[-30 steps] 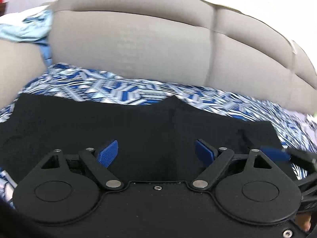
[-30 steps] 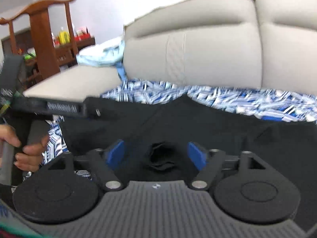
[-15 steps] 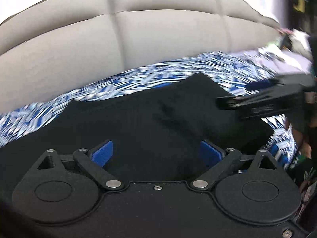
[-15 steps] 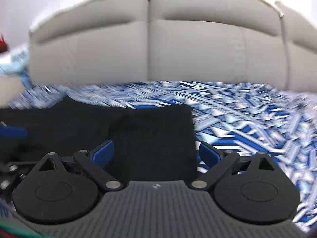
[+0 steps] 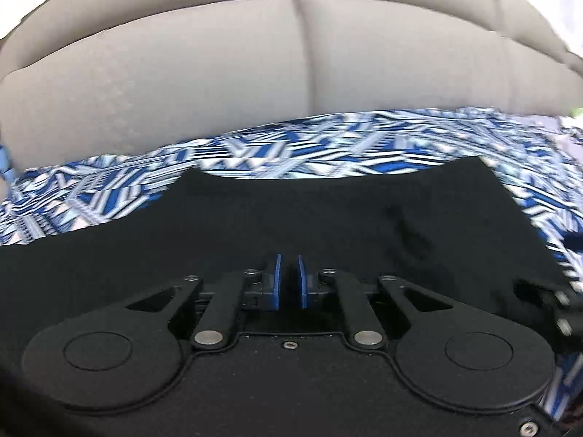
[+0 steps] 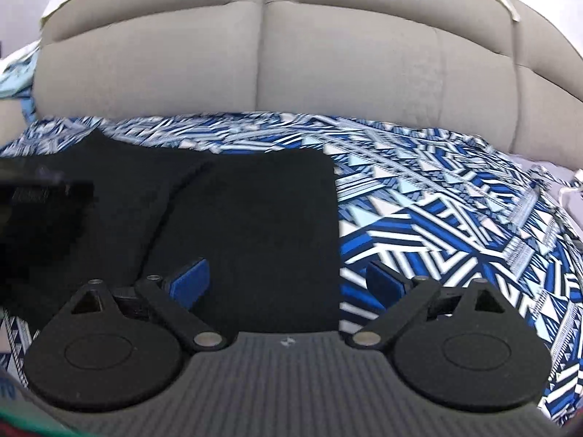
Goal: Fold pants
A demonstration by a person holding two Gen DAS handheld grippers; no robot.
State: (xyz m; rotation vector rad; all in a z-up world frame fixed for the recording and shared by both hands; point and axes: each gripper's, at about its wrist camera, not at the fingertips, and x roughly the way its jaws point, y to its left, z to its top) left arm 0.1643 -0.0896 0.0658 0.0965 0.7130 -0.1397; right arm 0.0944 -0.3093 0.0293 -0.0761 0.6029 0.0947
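Black pants (image 5: 328, 218) lie flat on a blue-and-white patterned cloth (image 5: 291, 149) spread over a sofa seat. My left gripper (image 5: 288, 280) sits low over the near part of the pants. Its jaws are closing, the blue pads stand almost together, and only black fabric shows in the narrow gap. In the right wrist view the pants (image 6: 237, 218) end in a straight right edge. My right gripper (image 6: 288, 284) stands open across that edge, one pad over the pants and the other over the patterned cloth (image 6: 437, 218). Nothing is pinched between its pads.
The grey sofa backrest (image 5: 218, 73) rises just behind the cloth. A light blue garment (image 6: 14, 73) lies on the sofa's far left. The left tool's dark, blurred body (image 6: 43, 189) reaches in at the left of the right wrist view.
My left gripper's pads went from wide apart to nearly together, and it slid along the pants. My right gripper swung right to the pants' right edge and stayed open.
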